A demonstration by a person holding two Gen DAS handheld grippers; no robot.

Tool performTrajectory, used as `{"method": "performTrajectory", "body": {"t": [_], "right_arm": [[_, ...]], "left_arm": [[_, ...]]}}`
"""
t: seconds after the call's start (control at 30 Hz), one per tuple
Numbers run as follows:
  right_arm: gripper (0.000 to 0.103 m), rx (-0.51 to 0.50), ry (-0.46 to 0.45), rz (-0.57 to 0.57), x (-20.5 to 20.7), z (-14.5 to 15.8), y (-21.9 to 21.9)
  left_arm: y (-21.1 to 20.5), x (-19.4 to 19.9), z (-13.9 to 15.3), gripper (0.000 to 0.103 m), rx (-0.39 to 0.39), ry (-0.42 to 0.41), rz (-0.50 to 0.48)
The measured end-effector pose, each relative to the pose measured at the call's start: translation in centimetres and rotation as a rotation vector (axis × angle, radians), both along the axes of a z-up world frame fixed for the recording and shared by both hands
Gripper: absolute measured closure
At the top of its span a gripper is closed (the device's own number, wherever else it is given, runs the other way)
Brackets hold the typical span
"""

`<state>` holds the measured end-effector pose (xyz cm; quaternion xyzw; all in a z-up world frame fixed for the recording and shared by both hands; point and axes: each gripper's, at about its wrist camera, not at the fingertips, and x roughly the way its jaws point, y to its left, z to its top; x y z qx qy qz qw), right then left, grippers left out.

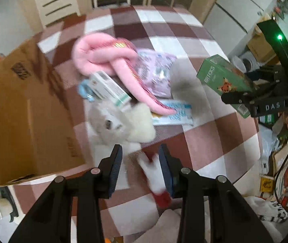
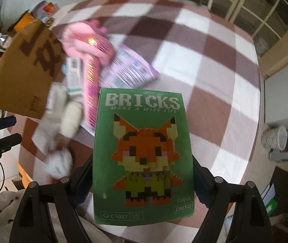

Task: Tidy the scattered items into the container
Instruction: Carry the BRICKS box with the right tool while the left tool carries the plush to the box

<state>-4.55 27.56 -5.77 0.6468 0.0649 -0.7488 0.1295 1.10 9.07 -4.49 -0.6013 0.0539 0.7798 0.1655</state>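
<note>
My left gripper is shut on a blurred white plush toy with a red tip, lifted above the checked tablecloth. The white plush also shows in the right wrist view, near the left gripper. My right gripper is shut on a green BRICKS box with a fox picture, held flat above the table; the same box hangs in the right gripper at the right of the left wrist view. A brown cardboard box stands at the table's left.
A pile lies beside the cardboard box: a pink plush, a purple packet, a white-green carton, a blue-white packet and a grey-white plush. White chairs stand behind the table. Clutter lies on the floor at the right.
</note>
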Motion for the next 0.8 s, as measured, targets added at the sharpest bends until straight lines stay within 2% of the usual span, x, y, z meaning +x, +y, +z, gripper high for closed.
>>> {"method": "performTrajectory", "body": {"t": [0.1,0.17,0.33,0.4,0.5,0.57,0.7,0.8], "right_arm": [[0.017,0.003,0.036,0.048,-0.8,0.6,-2.1],[0.017,0.010,0.054,0.073,-1.1,0.6,-3.4],[0.017,0.007,0.045,0.082,-2.1,1.1,-4.9],[0.017,0.008,0.030,0.077,-2.2,0.4,-5.1],[0.017,0.013,0.008,0.064,-2.0,-0.4,-4.8],[0.017,0.018,-0.004,0.055,-1.5,-0.9,-4.3],[0.017,0.020,-0.026,0.034,-0.6,-1.7,-3.8],[0.017,0.020,-0.027,0.025,0.1,-1.7,-3.0]], "left_arm": [[-1.4,-0.3,0.9,0.065,-0.005,0.036,0.022],[-1.6,0.2,0.7,0.065,-0.002,0.021,-0.005],[0.9,1.6,-4.9,0.063,0.007,-0.133,-0.098],[1.9,1.9,-8.2,0.062,-0.010,-0.192,-0.107],[2.7,1.6,-11.9,0.059,-0.051,-0.237,-0.118],[3.0,1.2,-13.1,0.053,-0.028,-0.256,-0.128],[4.0,0.9,-14.9,0.053,-0.008,-0.295,-0.149],[4.6,1.6,-14.8,0.059,-0.025,-0.282,-0.173]]}}
